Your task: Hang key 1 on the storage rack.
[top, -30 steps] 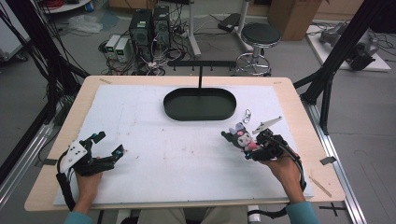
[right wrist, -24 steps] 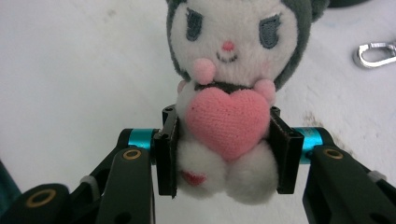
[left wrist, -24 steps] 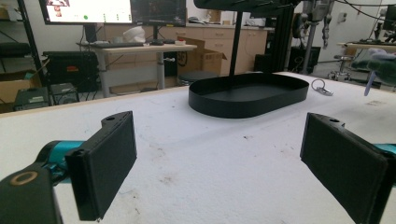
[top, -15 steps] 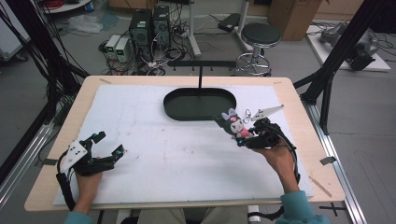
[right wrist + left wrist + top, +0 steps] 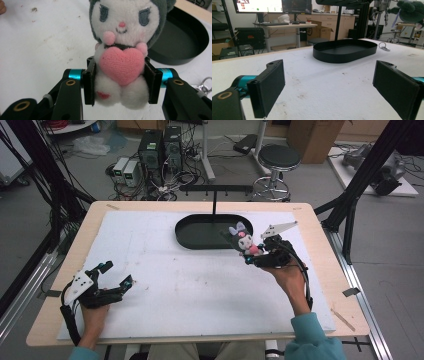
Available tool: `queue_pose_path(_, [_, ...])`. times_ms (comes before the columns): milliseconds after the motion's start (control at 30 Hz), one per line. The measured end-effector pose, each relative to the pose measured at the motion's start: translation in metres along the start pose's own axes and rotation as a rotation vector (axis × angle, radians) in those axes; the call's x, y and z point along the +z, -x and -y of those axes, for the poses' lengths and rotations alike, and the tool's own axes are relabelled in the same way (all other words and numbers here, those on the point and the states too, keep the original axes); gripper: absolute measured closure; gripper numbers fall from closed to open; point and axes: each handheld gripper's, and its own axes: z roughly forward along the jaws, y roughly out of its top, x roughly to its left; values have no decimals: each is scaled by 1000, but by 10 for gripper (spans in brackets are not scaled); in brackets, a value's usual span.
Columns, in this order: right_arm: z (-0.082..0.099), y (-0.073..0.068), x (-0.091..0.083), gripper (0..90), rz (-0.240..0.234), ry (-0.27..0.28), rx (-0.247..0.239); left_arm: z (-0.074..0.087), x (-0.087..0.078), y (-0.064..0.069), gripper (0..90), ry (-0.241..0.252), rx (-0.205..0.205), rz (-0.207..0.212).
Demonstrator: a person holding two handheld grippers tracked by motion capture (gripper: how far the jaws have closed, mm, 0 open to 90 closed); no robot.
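A plush toy [image 5: 122, 50] with a white face, dark grey hood and pink heart sits between the pads of my right gripper [image 5: 121, 80], which is shut on its body. In the high view the plush toy [image 5: 243, 240] hangs at the near right rim of the black oval tray [image 5: 190, 227], with the right gripper [image 5: 251, 254] under it. My left gripper [image 5: 117, 272] rests at the near left of the white board, open, with nothing between its jaws. From the left gripper [image 5: 333, 87] the tray [image 5: 344, 50] lies ahead and the plush toy [image 5: 412, 11] is high at the right.
A white foam board [image 5: 165, 285] covers the wooden table. A metal key ring [image 5: 384, 47] lies right of the tray. A black post [image 5: 215, 202] stands behind the tray. Computers and a stool [image 5: 280, 157] are on the floor beyond the table.
My right gripper has lifted the plush toy and carried it left and away, up to the tray's near right rim. The left gripper has stayed put.
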Motion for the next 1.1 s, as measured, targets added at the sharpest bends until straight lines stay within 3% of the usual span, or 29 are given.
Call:
queue_pose_path(567, [-43, 14, 7, 545, 38, 52, 18, 0, 0, 0, 110, -3, 2, 1])
queue_pose_path(1100, [-64, 33, 14, 545, 50, 98, 74, 0, 0, 0, 110, -2, 2, 0])
